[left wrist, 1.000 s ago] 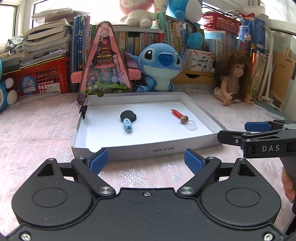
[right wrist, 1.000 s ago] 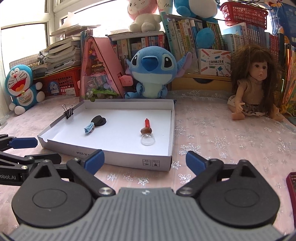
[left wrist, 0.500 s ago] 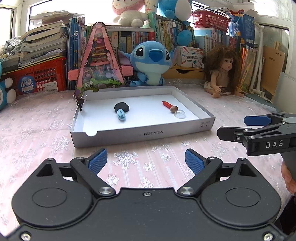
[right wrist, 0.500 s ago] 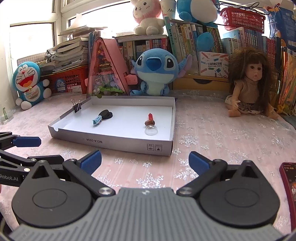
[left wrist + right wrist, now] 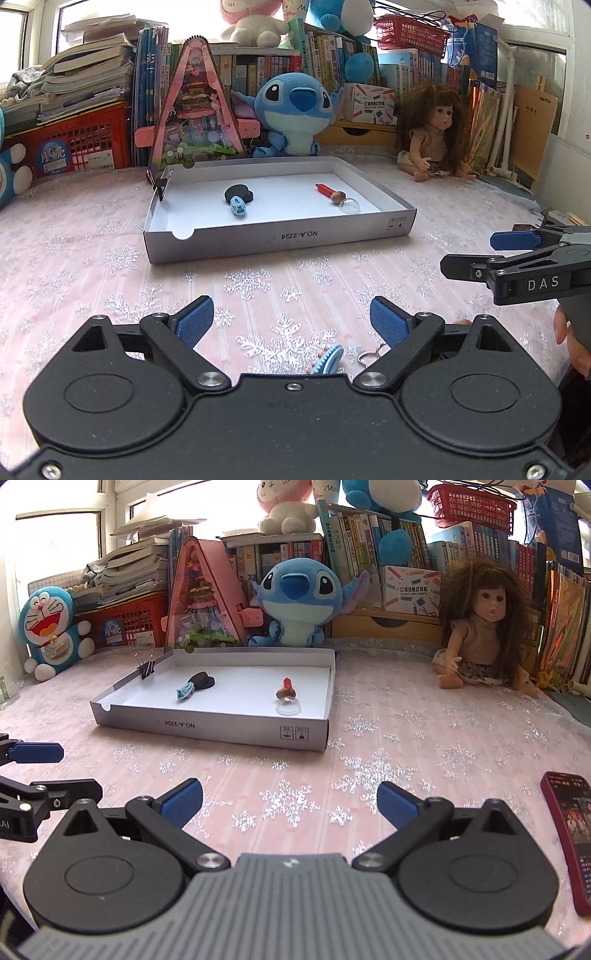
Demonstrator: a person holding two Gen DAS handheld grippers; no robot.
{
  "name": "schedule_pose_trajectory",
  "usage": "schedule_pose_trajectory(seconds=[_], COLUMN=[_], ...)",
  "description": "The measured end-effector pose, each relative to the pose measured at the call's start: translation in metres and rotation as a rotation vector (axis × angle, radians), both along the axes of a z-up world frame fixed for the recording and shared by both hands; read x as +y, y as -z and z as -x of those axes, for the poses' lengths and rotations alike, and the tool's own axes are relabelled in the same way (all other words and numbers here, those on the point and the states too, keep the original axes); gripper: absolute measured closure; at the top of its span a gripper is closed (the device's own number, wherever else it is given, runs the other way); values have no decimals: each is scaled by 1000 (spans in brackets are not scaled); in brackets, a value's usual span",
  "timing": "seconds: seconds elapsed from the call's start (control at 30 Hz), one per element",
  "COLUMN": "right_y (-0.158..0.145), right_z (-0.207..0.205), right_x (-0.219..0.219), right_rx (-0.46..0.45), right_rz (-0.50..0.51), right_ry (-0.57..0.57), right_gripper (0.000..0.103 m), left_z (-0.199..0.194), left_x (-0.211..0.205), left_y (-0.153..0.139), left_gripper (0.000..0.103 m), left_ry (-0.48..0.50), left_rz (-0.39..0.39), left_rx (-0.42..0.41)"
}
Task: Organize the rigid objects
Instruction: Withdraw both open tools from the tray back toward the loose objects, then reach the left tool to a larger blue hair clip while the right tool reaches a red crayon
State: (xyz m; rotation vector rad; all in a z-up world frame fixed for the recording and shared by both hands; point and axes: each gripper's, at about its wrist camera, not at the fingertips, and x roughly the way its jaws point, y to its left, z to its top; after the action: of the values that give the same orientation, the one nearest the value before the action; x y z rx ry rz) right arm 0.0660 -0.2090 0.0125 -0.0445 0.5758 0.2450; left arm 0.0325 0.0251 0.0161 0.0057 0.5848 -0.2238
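A shallow white cardboard box lid [image 5: 280, 236] lies on the pink, snowflake-patterned tablecloth [image 5: 74, 266], well ahead of both grippers. Inside it sit a flat black round piece [image 5: 238, 192] with a small light-blue clip-like item [image 5: 238, 206] touching its near edge, and — further right — a red-handled, brown-tipped stick [image 5: 327, 192] ending beside a clear dome-shaped cap [image 5: 349, 205]. A black binder clip [image 5: 146, 669] grips the lid's far left wall.

The left gripper [image 5: 291, 321], black with blue pads, hovers over the cloth with its jaws spread wide and nothing between them. Just under its body, a blue ridged item [image 5: 328, 360] and a small metal ring [image 5: 369, 355] lie on the cloth, partly hidden. The right gripper [image 5: 290, 799] is likewise spread and empty — it hangs beside the left one, each showing at the edge of the other's view.

A dark red phone [image 5: 570, 830] lies to the right. Behind the lid stand a blue plush creature [image 5: 293, 110], a long-haired doll [image 5: 432, 136] and a pink triangular toy house [image 5: 195, 114].
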Motion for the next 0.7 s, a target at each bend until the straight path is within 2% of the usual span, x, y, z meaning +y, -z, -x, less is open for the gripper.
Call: schedule_pose_trajectory(seconds=[0.27, 0.47, 0.7], right_y=[7, 9, 17], right_z=[21, 46, 63], right_x=[-4, -8, -6], right_rx=[13, -21, -16], right_rz=[4, 26, 67], right_ry=[-13, -36, -83], right_gripper=[0, 0, 0], left_z=[14, 27, 39], left_x=[5, 12, 11], left_y=[3, 1, 3], left_gripper=[12, 12, 14], left_ry=[-7, -11, 41], left_rz=[9, 25, 3], left_rx=[8, 5, 13])
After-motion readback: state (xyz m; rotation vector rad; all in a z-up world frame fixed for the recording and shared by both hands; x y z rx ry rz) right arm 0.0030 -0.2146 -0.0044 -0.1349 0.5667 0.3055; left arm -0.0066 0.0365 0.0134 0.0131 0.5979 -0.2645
